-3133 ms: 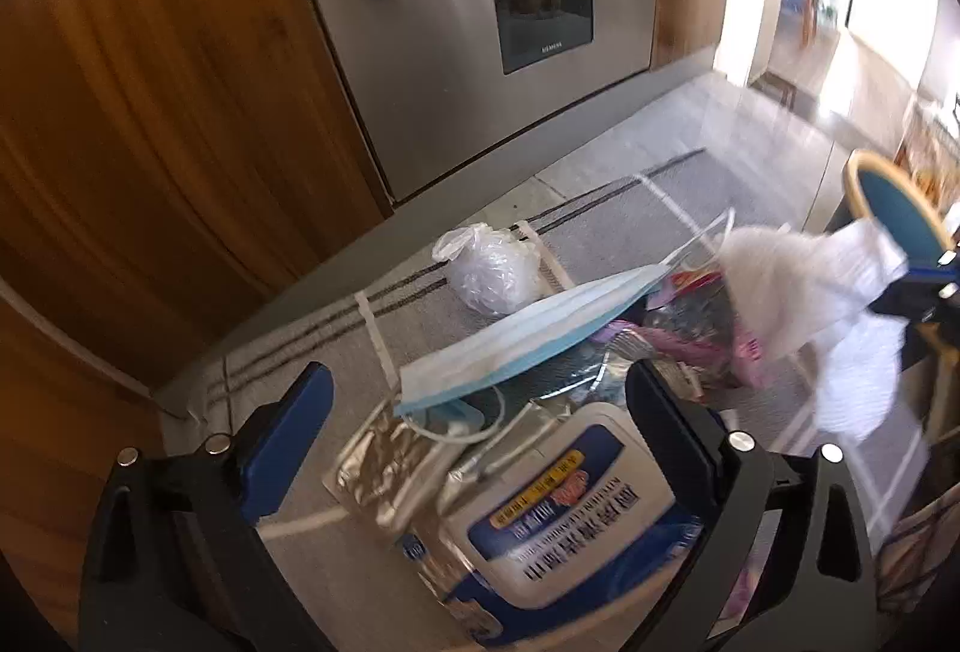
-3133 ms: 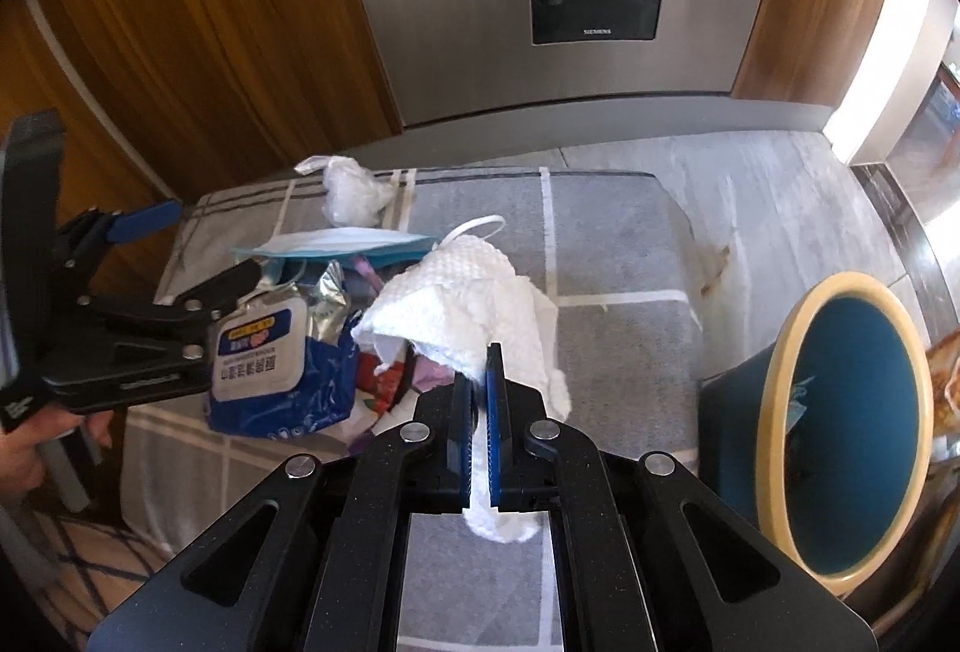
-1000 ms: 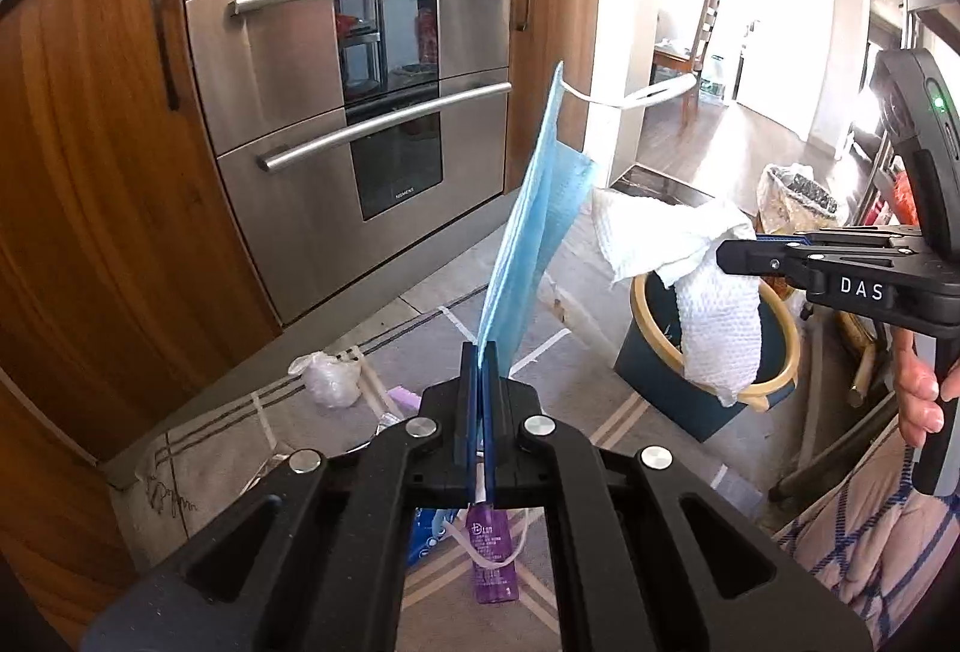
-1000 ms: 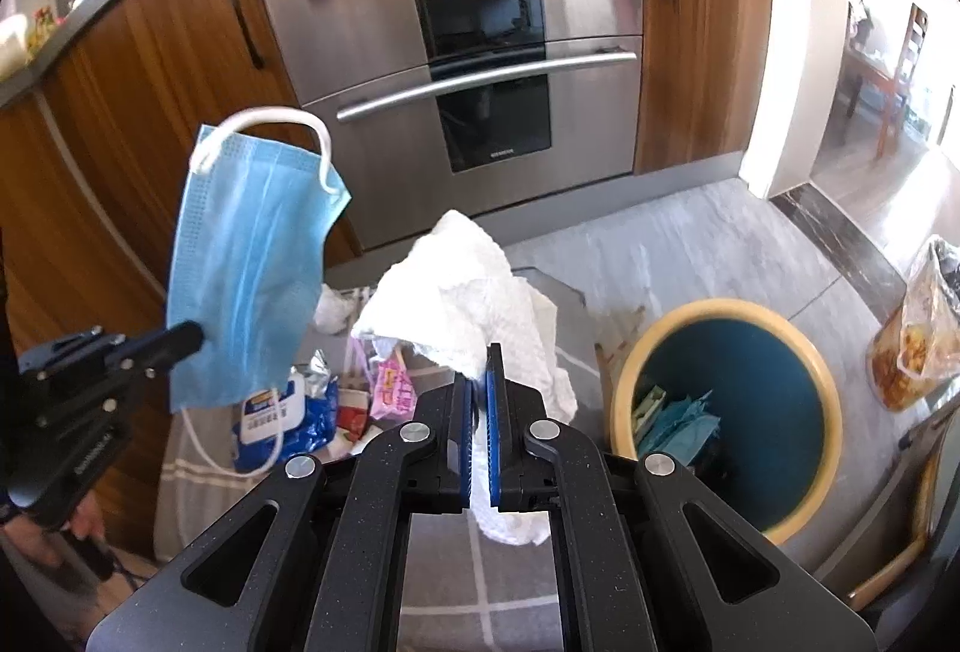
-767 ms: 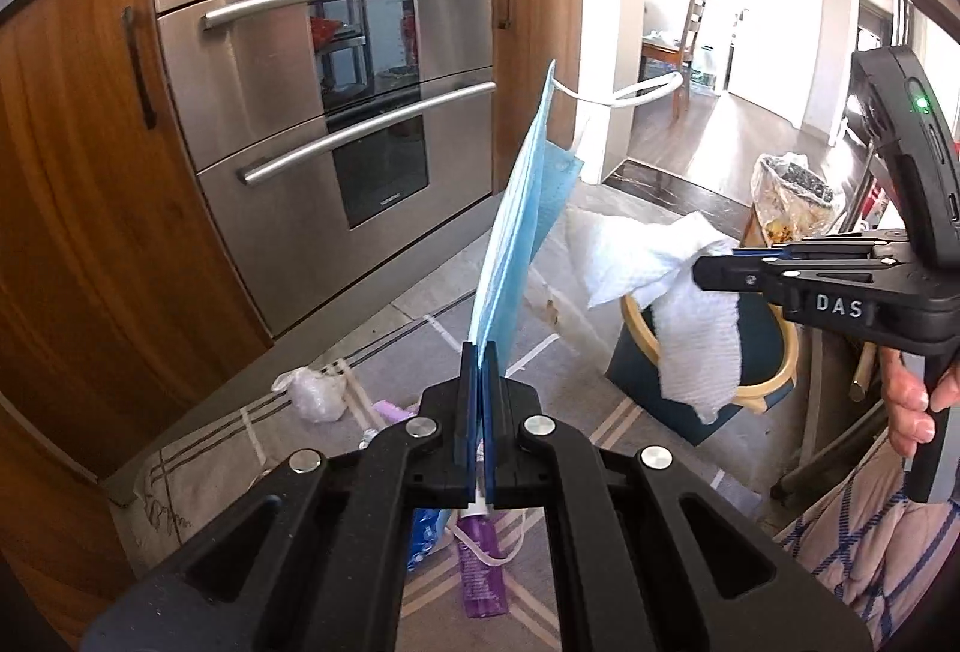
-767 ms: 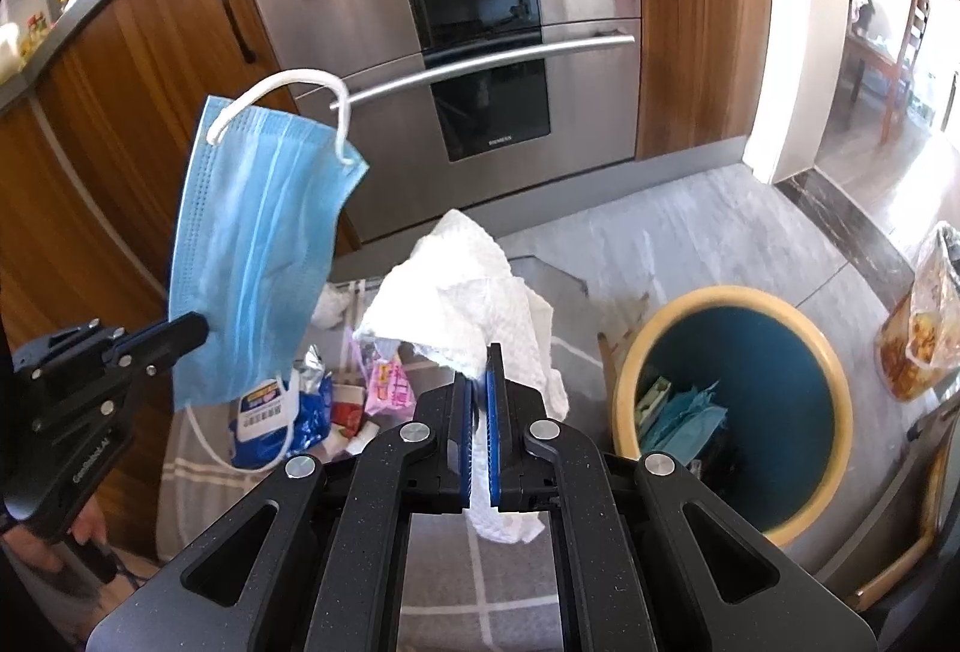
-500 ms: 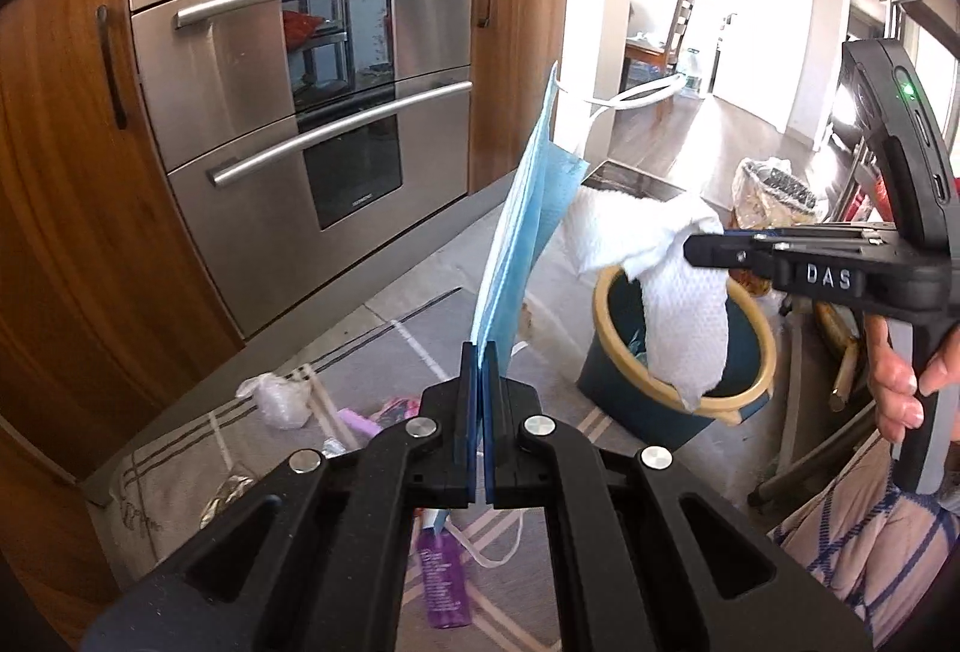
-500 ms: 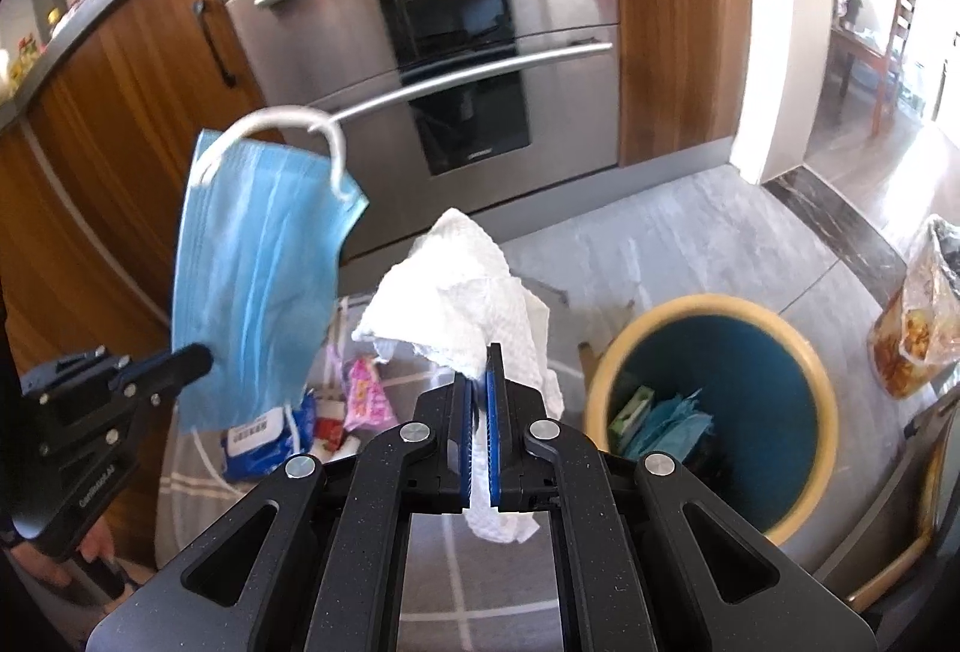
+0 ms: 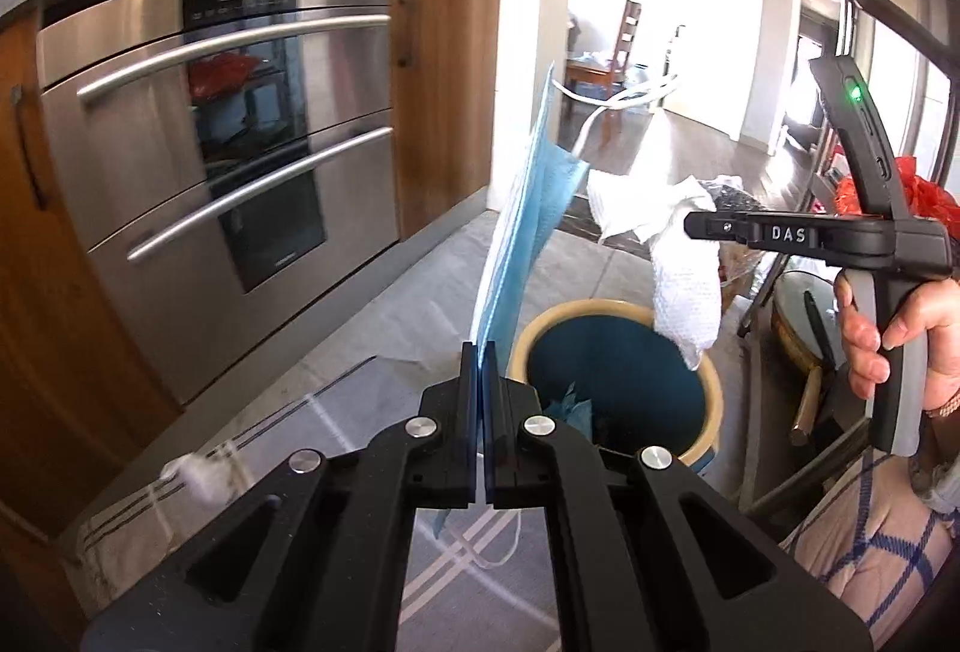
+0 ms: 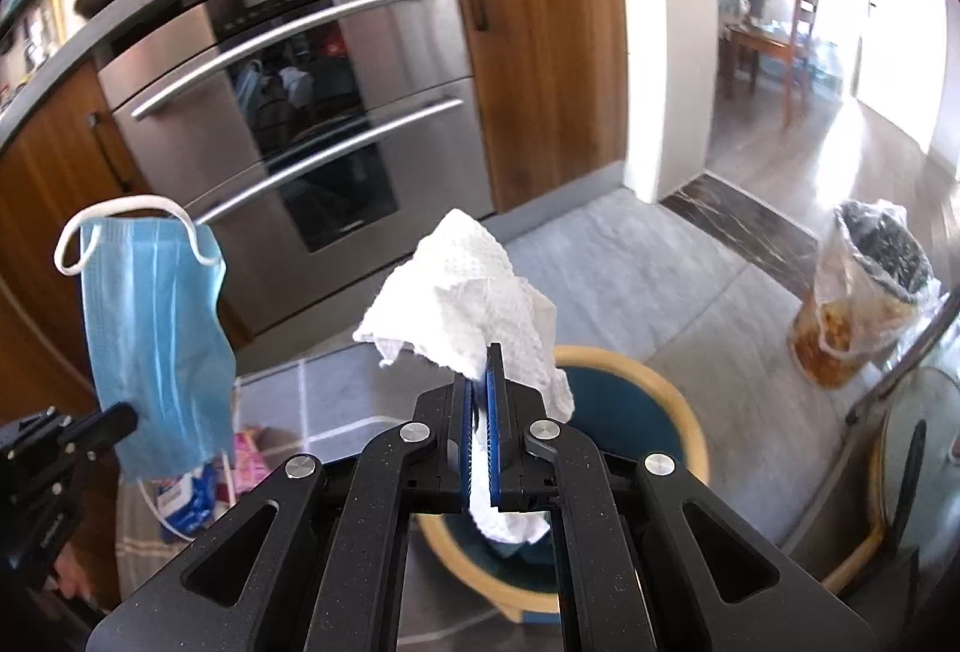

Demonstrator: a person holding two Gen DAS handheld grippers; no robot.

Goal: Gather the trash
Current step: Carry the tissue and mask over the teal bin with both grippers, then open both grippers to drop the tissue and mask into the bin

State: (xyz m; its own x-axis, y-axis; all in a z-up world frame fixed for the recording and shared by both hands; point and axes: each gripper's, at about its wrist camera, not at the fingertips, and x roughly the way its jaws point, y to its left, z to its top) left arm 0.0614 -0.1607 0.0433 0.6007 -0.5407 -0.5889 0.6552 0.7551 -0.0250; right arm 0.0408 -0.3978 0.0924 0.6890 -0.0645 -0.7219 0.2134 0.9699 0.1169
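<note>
My left gripper [image 9: 482,352] is shut on a blue face mask [image 9: 522,226], which stands up from the jaws, just left of the teal bin with a tan rim [image 9: 624,388]. My right gripper [image 10: 479,370] is shut on a crumpled white paper towel [image 10: 468,286] and holds it over the bin [image 10: 648,394]. The towel [image 9: 684,268] hangs above the bin's far rim in the left wrist view. The mask [image 10: 153,328] shows at the left of the right wrist view. Blue trash lies in the bin.
A steel oven [image 9: 228,184] and wooden cabinets [image 10: 540,69] stand behind. Loose wrappers [image 10: 204,478] lie on the grey mat [image 9: 336,400] at the left. A clear bag of waste [image 10: 864,292] stands at the right. A round stool [image 10: 918,460] is beside the bin.
Both grippers have moved right toward the bin, carrying the mask and the towel. The towel now hangs over the bin's opening.
</note>
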